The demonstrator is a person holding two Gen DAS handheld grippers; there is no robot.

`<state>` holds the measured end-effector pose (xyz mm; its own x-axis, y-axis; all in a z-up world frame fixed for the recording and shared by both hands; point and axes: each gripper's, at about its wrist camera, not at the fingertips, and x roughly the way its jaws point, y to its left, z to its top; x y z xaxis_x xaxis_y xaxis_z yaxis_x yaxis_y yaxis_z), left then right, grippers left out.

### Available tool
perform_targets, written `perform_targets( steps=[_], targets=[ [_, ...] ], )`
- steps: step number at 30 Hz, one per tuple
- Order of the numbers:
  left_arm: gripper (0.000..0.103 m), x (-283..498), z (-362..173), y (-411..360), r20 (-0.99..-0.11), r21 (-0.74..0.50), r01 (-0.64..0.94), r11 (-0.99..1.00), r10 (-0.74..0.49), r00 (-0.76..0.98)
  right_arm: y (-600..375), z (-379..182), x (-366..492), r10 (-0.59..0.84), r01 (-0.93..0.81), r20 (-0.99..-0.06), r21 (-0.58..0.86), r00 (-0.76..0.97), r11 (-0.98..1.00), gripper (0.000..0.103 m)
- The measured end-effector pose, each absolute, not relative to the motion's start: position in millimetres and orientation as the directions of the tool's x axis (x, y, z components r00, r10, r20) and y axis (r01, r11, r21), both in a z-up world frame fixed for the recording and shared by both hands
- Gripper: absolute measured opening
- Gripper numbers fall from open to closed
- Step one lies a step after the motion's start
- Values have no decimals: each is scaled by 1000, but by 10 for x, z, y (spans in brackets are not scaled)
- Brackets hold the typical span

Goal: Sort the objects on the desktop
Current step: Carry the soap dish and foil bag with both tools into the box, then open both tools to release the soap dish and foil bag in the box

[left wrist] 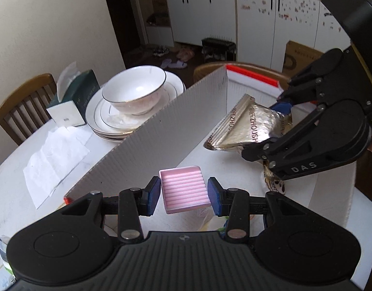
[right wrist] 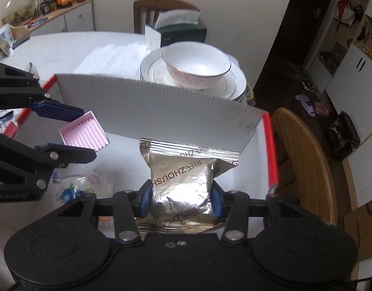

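A white corrugated box (left wrist: 161, 126) with a red rim stands on the table; it also shows in the right wrist view (right wrist: 161, 111). My left gripper (left wrist: 183, 196) holds a pink ribbed tray (left wrist: 184, 189) over the inside of the box; the tray also shows in the right wrist view (right wrist: 85, 132). Its pads look slightly off the tray's sides. My right gripper (right wrist: 182, 200) is shut on a silver foil packet (right wrist: 183, 179) and holds it over the box's right half. The packet also shows in the left wrist view (left wrist: 249, 126).
A white bowl (left wrist: 135, 92) sits on stacked plates (left wrist: 98, 116) left of the box, beside a green tissue box (left wrist: 76, 97) and white paper (left wrist: 55, 155). Wrappers (right wrist: 81, 184) lie on the box floor. Wooden chairs (right wrist: 304, 160) stand around the table.
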<state>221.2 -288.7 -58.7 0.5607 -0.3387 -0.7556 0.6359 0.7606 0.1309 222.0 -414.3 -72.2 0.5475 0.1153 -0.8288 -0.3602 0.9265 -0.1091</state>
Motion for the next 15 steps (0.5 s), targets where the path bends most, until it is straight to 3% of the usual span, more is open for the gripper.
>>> perform_targets(
  steps=[15],
  targets=[
    [41, 2464, -815, -2992, -841, 101, 647, 756, -282, 462, -3947, -971, 2465, 91, -466, -895, -138, 436, 874, 46]
  ],
)
